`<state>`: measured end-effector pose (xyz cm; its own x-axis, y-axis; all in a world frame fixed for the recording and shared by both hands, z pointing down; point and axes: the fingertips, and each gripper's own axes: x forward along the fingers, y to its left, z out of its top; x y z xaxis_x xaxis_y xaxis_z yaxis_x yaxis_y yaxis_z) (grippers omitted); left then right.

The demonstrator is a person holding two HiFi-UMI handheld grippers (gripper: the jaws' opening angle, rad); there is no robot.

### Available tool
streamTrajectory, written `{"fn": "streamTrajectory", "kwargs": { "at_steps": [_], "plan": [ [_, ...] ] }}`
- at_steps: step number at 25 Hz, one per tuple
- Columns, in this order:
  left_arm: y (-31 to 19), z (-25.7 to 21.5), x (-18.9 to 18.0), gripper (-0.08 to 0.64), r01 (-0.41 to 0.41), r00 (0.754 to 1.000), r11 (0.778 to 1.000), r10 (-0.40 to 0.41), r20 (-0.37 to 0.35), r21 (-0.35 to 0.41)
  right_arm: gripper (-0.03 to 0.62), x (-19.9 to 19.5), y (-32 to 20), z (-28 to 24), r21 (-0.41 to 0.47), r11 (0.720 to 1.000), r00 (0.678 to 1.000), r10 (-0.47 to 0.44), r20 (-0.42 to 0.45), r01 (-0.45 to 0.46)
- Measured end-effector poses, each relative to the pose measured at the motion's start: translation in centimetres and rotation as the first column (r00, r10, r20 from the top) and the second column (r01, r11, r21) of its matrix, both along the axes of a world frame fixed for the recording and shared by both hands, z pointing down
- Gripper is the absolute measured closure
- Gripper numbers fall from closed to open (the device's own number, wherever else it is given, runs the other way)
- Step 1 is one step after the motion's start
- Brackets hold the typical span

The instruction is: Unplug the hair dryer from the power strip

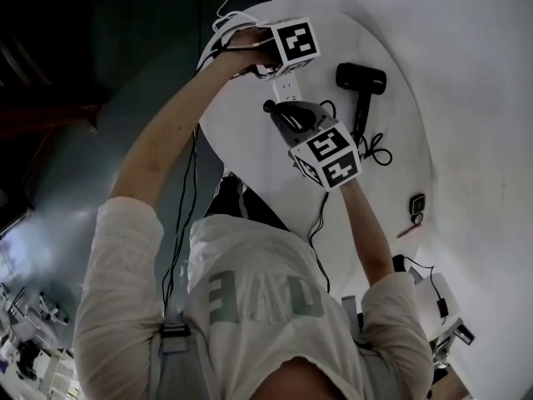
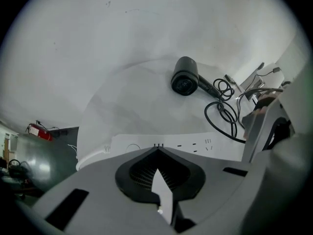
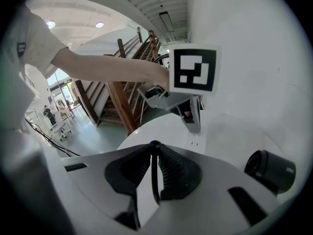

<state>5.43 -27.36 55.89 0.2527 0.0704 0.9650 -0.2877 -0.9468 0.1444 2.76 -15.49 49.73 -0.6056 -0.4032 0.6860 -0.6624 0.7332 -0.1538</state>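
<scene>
White round table (image 1: 391,198) carries all parts. Your left gripper (image 2: 157,148), jaws together, stands tip-down on the power strip (image 2: 195,143) near the table's far left edge. Your right gripper (image 3: 153,143) hangs just beside it. The hair dryer (image 1: 361,79) lies near the far right edge, with its cord (image 2: 222,116) looped alongside. Your right jaws clamp the black plug (image 3: 154,175), clear of the strip's visible sockets.

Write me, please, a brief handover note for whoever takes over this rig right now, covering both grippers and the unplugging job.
Left gripper: fingers shut, tips seemingly down on the power strip, steadying it.
Right gripper: shut on what looks like the hair dryer's black plug, clear of the strip.
Hair dryer lies on the table, cord coiled beside it.
Done: plug appears out of its socket.
Left: set the plug down, release both.
</scene>
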Motion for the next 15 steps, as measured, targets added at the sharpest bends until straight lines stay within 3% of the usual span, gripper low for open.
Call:
{"fn": "streamTrajectory", "kwargs": {
  "at_steps": [5,9,15],
  "plan": [
    [0.0,0.0,0.0,0.549,0.005,1.0,1.0,-0.005,0.018,0.019,0.531,-1.2,2.1,3.2,-0.043,0.999,1.0,-0.002,0.014,0.002],
    [0.3,0.3,-0.4,0.549,0.028,0.999,1.0,-0.028,0.039,-0.011,0.531,-1.8,3.0,4.9,-0.048,0.998,0.999,-0.032,-0.028,0.031],
    [0.0,-0.2,-0.1,0.549,0.033,0.999,0.999,-0.033,0.02,0.023,0.531,-2.0,4.3,6.5,-0.049,0.997,0.994,-0.068,-0.083,0.064]
  ]
}}
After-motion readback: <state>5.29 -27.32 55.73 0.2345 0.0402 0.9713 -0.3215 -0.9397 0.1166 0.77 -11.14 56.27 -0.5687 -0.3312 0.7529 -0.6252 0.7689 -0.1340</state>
